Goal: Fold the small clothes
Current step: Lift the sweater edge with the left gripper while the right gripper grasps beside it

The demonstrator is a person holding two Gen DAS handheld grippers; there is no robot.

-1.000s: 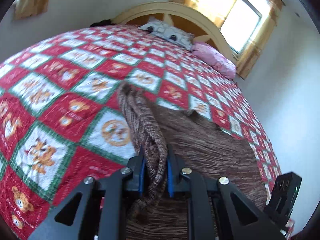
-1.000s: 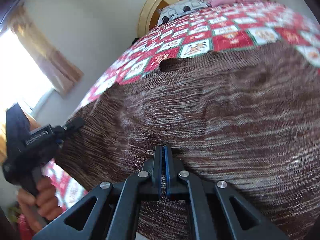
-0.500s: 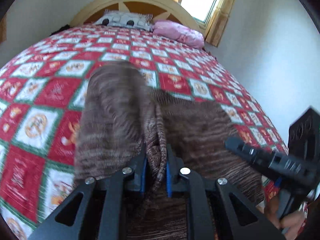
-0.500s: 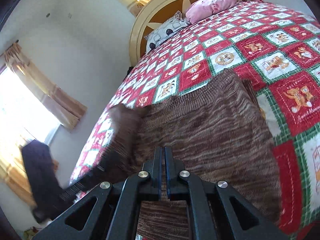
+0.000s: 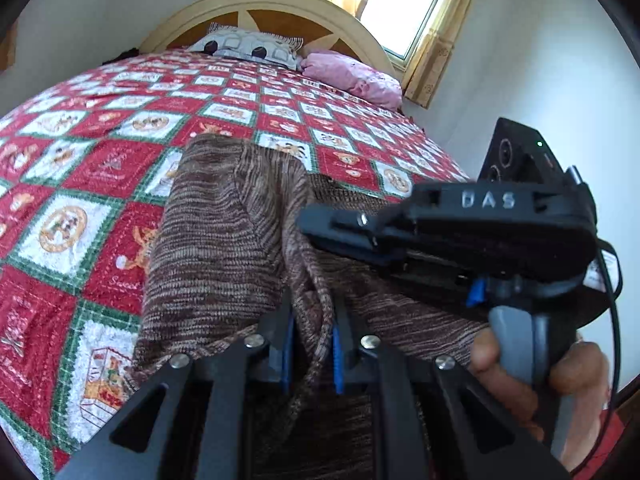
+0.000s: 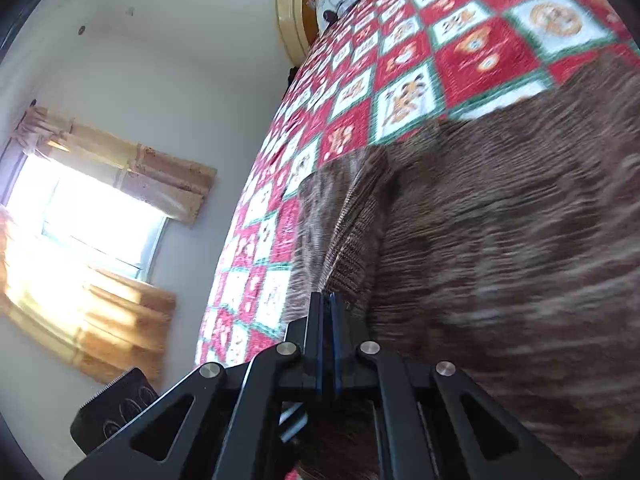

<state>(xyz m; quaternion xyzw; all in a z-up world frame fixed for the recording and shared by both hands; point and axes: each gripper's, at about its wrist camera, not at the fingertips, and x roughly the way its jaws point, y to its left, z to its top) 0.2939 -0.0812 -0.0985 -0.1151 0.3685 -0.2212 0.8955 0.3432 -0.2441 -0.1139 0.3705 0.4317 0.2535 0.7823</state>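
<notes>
Garment: a brown knitted garment (image 5: 216,232) lies at the near end of the bed, on the red checked bedspread (image 5: 72,168); one side is doubled over toward the middle.
Left gripper: the left gripper (image 5: 311,344) pinches a bunched edge of the knit between its blue pads, holding the fold up off the bed.
Right gripper: the right gripper (image 6: 327,320) sits low over the garment's near edge. Its jaws have just been opening a little, yet they stand almost together and I see no cloth between them. From the left wrist view it crosses in front, held by a hand (image 5: 532,376).
Surroundings: two pillows (image 5: 248,46) lie against a curved headboard (image 5: 280,4), a window (image 5: 404,4) beyond.
Step in hand: as I judge it, carrying the side flap across, the fold half made.
Next move: probably laying the pinched edge down flat on the body of the garment and letting go; the right gripper may need to pin or smooth the layer so that it does not slide back.
</notes>
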